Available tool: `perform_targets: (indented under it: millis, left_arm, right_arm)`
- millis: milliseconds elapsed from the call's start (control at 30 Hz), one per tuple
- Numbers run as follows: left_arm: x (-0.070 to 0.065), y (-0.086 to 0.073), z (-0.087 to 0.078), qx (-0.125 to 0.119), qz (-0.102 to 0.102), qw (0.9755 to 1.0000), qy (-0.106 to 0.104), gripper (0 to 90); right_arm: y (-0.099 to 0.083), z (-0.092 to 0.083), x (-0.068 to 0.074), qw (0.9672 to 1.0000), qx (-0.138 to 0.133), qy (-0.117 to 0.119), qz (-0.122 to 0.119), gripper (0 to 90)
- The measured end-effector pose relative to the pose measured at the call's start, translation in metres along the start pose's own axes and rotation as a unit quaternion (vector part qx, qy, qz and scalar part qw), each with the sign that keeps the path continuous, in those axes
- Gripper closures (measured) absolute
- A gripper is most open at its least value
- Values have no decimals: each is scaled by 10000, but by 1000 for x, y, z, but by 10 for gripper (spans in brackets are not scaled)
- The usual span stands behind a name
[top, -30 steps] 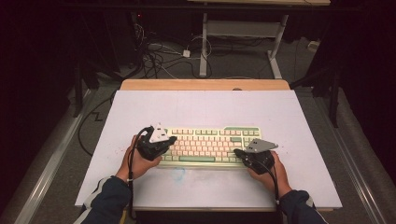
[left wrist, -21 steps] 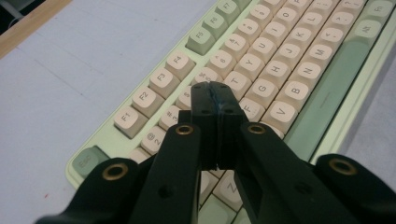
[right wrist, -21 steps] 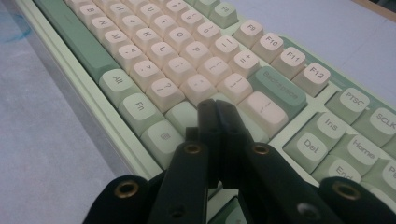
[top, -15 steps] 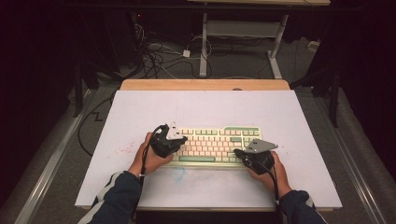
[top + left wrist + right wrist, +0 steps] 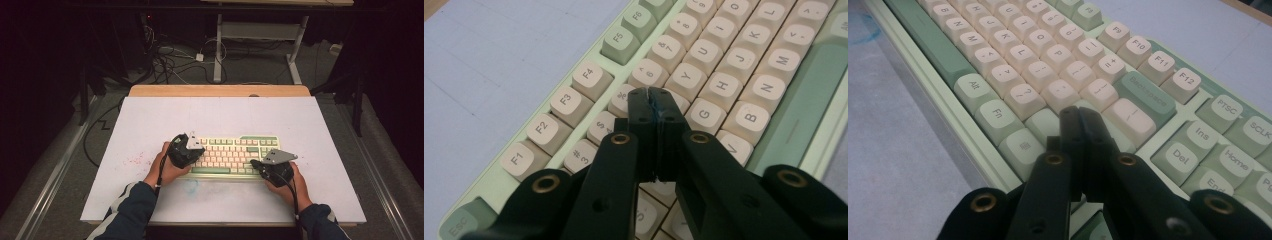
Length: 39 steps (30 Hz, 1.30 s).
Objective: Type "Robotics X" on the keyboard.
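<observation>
The keyboard (image 5: 232, 156) lies flat on the pale blue mat (image 5: 150, 125), near my edge of the table and a little right of centre, and I have a gripper over each end of it. My left gripper (image 5: 650, 95) has its jaws pressed together with nothing between them, the joined tips hanging over the keys near the 5, 6 and T, as the left gripper view gives it. My right gripper (image 5: 1079, 114) is likewise closed and empty, its tips low over the green keys at the right end of the home rows, just short of the backspace key (image 5: 1147, 95).

What worries me is the width of the closed tips against the keys. They are blunt and sit near the seam between neighbouring caps, so a downward poke could well land on two keys at once, or skid off a rounded crown into the gap. If I come down at a slant, the tip might catch a cap's edge and lever it loose. A hard press at one end could also nudge the whole board across the smooth mat.

The caps are matte plastic, cream in the middle and sage green at the edges, with rounded tops and soft corners. The case is pale green, and the jaws are black, hard and flat-sided, pinned with brass-coloured rivets
</observation>
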<state>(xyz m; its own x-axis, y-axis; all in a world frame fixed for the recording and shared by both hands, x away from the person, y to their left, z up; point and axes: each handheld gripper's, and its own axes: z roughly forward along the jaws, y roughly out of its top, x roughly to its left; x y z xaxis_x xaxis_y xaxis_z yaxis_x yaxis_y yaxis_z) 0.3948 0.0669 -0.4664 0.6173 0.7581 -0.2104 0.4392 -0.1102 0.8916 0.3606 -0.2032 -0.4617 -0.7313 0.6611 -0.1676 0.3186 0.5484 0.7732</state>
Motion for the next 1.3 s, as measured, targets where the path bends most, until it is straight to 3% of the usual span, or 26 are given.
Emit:
perform_targets:
  millis: [733,1000,1067,1133,1300]
  left_arm:
    - [0,-2,1,72,71,9999,-14,849]
    - [-4,8,-17,-509,142,9985,-133,840]
    - [-4,10,-23,-640,169,9977,-134,794]
    - [-4,11,-27,-732,161,9970,-192,792]
    - [-1,10,-37,-875,199,9958,-164,639]
  right_arm:
    - [0,0,1,10000,5,-30,-53,900]
    - [1,-2,3,9998,-23,-167,-109,900]
    - [3,-11,1,9996,-227,-144,-45,900]
    - [4,-14,0,9996,-258,-140,-13,900]
    - [4,-21,-2,9993,-343,-131,29,900]
